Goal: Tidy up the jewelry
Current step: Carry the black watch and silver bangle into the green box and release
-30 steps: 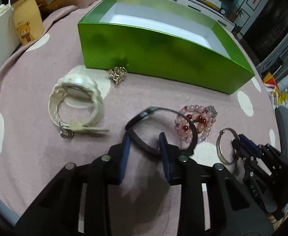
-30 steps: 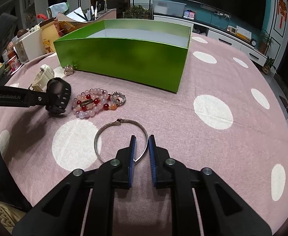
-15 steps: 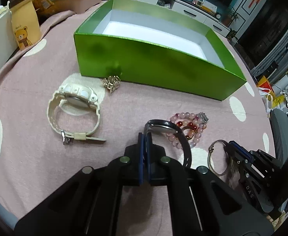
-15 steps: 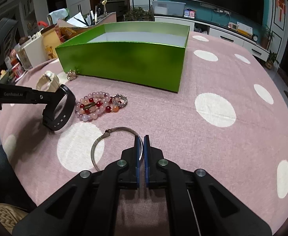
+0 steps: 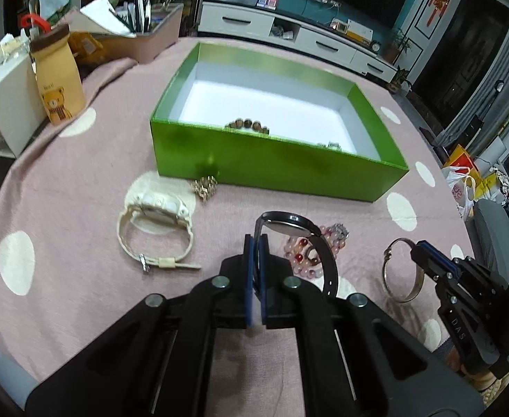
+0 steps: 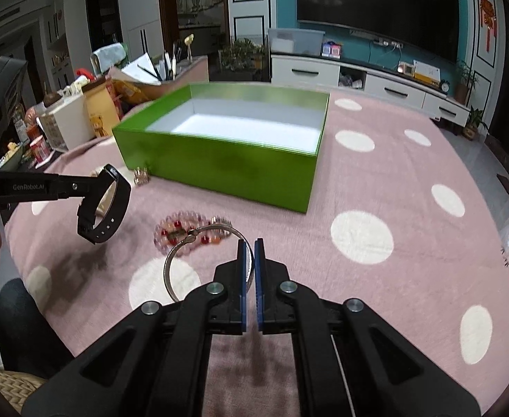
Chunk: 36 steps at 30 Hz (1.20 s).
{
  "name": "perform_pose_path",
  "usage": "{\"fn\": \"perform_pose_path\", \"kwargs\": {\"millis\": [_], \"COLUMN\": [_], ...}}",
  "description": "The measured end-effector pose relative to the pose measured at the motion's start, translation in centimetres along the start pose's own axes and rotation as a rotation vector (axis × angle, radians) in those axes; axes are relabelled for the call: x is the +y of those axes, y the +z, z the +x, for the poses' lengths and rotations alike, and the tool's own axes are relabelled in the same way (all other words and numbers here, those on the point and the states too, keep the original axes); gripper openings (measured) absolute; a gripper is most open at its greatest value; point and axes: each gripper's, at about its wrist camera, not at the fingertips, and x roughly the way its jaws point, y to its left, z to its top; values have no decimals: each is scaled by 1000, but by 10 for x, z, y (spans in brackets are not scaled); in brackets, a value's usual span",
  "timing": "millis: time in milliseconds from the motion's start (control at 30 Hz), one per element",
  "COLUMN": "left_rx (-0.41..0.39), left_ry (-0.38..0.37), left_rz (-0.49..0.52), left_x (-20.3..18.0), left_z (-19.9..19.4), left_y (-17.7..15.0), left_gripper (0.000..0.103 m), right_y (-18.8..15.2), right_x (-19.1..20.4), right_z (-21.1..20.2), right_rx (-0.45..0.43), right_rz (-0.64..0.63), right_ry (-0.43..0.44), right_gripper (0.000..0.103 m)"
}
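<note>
Carry step: my left gripper (image 5: 254,243) clamps the black watch (image 5: 301,239), my right gripper (image 6: 249,257) clamps the silver bangle (image 6: 185,253), both lifted in front of the green box (image 5: 275,163). Next: move over box, release.

Left tool (image 5: 257,243) closed from open onto the black watch (image 6: 103,205), now lifted off the tabletop (image 6: 393,180), right tool (image 6: 249,246) pinched shut on the silver bangle (image 6: 185,257), raised and tilted above the beaded bracelet (image 6: 185,229)
</note>
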Motion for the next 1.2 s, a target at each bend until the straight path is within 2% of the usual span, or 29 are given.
{"fn": "perform_pose_path", "kwargs": {"millis": [600,1200], "left_rx": [-125,-158], "left_ry": [29,68], "left_rz": [29,41], "left_x": [-1,-5], "left_z": [-27,1], "left_y": [54,107], "left_gripper": [2,2], "right_y": [65,112], "right_x": [-9,-18], "right_z": [-18,14], "right_rx": [-153,-199], "right_rz": [-42,-39], "right_ry": [-49,-59], "right_gripper": [3,3]}}
